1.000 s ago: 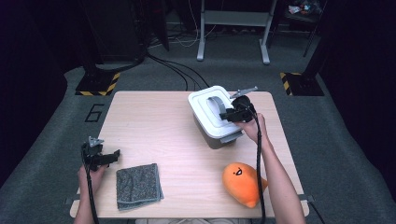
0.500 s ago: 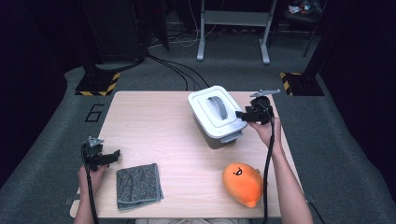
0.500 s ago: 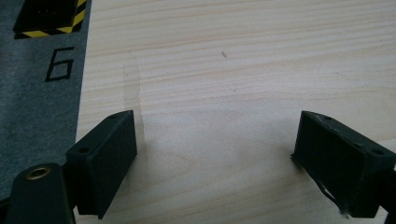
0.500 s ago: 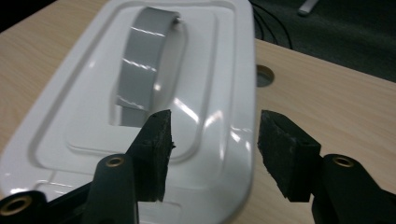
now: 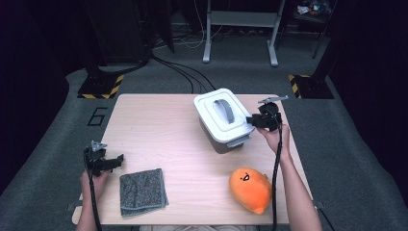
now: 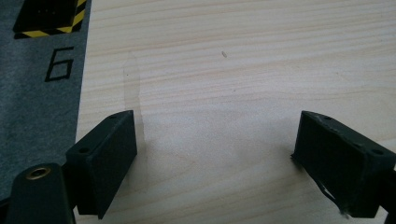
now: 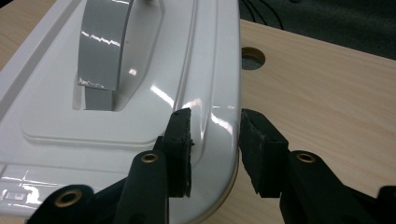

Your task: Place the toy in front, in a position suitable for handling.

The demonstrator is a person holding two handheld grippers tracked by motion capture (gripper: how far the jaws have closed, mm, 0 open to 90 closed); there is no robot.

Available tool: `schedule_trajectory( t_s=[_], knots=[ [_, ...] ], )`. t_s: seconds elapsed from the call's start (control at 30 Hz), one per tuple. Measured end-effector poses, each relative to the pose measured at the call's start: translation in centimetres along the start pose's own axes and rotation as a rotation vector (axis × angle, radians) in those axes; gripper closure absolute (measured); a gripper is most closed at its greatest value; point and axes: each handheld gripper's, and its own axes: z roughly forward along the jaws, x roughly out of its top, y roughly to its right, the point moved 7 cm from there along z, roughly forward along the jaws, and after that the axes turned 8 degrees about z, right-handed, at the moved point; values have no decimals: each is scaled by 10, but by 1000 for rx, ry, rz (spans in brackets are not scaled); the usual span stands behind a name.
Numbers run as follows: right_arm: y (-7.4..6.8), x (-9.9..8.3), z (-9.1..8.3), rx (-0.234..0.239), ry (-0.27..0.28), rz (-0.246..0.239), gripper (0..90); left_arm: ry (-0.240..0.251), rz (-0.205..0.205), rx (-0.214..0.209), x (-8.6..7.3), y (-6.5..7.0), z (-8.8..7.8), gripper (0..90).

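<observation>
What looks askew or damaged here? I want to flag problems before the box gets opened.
Little stands out. The white box sits turned at an angle to the table edges, and the right gripper has its jaws, which have just been closing, around the rim of its lid. The pad edges look chipped. No spill is visible.

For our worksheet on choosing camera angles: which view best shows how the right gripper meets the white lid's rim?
The right gripper view: the right gripper has one jaw on top of the white lid and one outside its rim, which sits between them. The high view shows the right gripper small, at the box's edge. The left gripper view shows bare table.
</observation>
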Motion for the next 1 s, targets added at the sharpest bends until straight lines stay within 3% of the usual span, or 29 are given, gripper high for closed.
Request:
schedule_trajectory(
  t_s=[0.2, 0.67, 0.8, 1.0],
  knots=[
    [-6, -1, -1, 7, 1, -18, 702, 0, 0, 0, 0, 0, 0, 128],
    [-10, 3, 5, 6, 13, -20, 681, 0, 1, 0, 0, 0, 0, 128],
    [-12, 3, 7, 28, 18, -37, 699, 0, 0, 0, 0, 0, 0, 128],
    [-17, 3, 8, 21, 14, -75, 697, 2, 2, 1, 0, 0, 0, 128]
  ],
)
